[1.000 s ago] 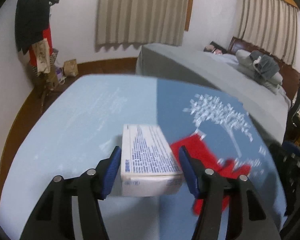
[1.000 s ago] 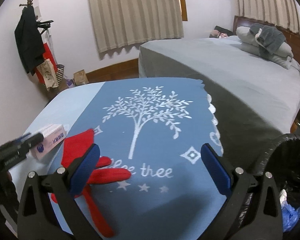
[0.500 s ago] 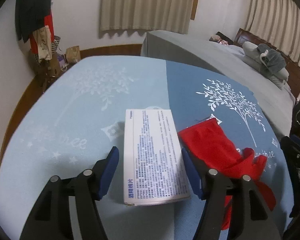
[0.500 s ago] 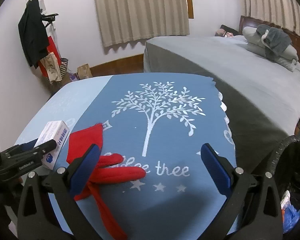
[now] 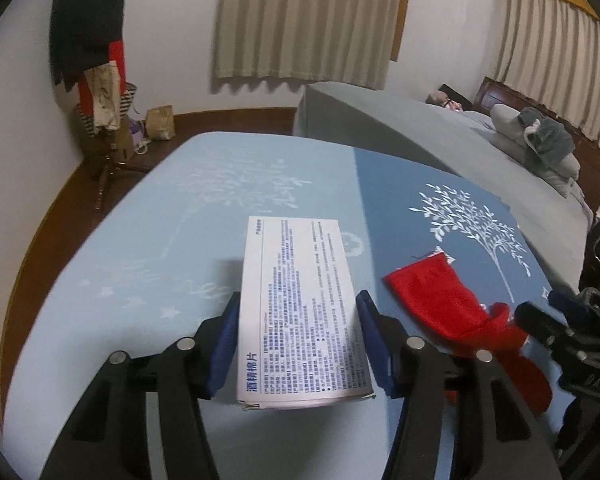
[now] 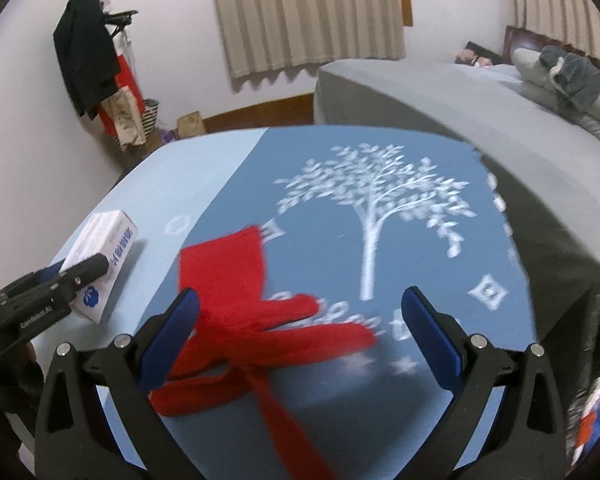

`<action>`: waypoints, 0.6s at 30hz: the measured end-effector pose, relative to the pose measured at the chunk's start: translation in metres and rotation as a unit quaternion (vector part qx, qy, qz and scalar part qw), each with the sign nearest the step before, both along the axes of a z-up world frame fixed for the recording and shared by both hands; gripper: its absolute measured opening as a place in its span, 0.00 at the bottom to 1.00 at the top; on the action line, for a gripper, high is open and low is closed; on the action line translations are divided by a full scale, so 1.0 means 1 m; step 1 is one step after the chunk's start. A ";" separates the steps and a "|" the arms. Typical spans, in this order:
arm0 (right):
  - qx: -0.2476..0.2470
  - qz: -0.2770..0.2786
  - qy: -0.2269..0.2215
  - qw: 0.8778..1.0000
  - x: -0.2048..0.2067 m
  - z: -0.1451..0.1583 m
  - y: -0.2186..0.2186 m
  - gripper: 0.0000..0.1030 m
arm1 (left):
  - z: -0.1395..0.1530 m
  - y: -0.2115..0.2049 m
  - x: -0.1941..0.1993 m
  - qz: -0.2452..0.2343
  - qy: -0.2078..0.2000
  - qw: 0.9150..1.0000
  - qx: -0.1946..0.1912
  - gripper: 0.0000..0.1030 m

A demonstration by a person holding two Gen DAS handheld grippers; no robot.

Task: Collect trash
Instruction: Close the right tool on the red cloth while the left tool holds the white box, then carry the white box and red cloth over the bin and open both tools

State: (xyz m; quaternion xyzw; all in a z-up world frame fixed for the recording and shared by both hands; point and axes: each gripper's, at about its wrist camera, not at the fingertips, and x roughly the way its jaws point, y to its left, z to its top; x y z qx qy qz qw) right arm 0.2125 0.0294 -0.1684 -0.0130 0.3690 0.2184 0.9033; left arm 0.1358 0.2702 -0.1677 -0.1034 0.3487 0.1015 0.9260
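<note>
Two claws over the blue tablecloth (image 5: 148, 240)

The left claw (image 5: 298, 340) squeezes the white box (image 5: 300, 312) on the cloth. The right claw (image 6: 300, 344) is wide open over the red glove (image 6: 236, 300). The smooth box could slip out if squeezed loosely.

White carton (image 5: 304, 312) with dense blue print on its top face is lying flat on the light-blue half of the cloth, long axis running away from the left wrist camera, near end sitting between the blue pads. Whether the pads are touching its sides cannot be told. In the right wrist view the same carton (image 6: 104, 258) is showing blue lettering along its side and a blue logo on its end.

Red glove (image 6: 244, 320) is lying limp just beside the carton, on the dark-blue half, cuff pointing toward the printed tree, fingers sprawling toward the near edge. From the left wrist view the glove (image 5: 452, 312) is lying right of the carton, apart from it.
</note>
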 end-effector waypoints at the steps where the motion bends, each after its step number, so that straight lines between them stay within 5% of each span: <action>1: -0.003 0.004 0.004 1.000 -0.001 -0.002 0.005 0.95 | 0.001 0.002 -0.002 0.003 0.000 1.000 0.002 0.55; 11: -0.031 0.026 0.043 0.998 0.000 -0.018 0.034 0.91 | 0.006 0.002 -0.006 0.002 -0.007 1.000 0.008 0.55; 13: -0.035 0.033 0.051 0.998 0.001 -0.021 0.036 0.69 | 0.006 0.001 -0.005 0.000 -0.007 1.000 0.008 0.55; 15: -0.034 0.040 0.057 0.997 0.001 -0.022 0.038 0.60 | 0.005 0.000 -0.005 -0.002 -0.005 1.000 0.008 0.55; 18: -0.017 0.055 0.066 0.996 -0.001 -0.021 0.036 0.26 | 0.005 -0.002 -0.005 -0.002 -0.003 1.000 0.007 0.55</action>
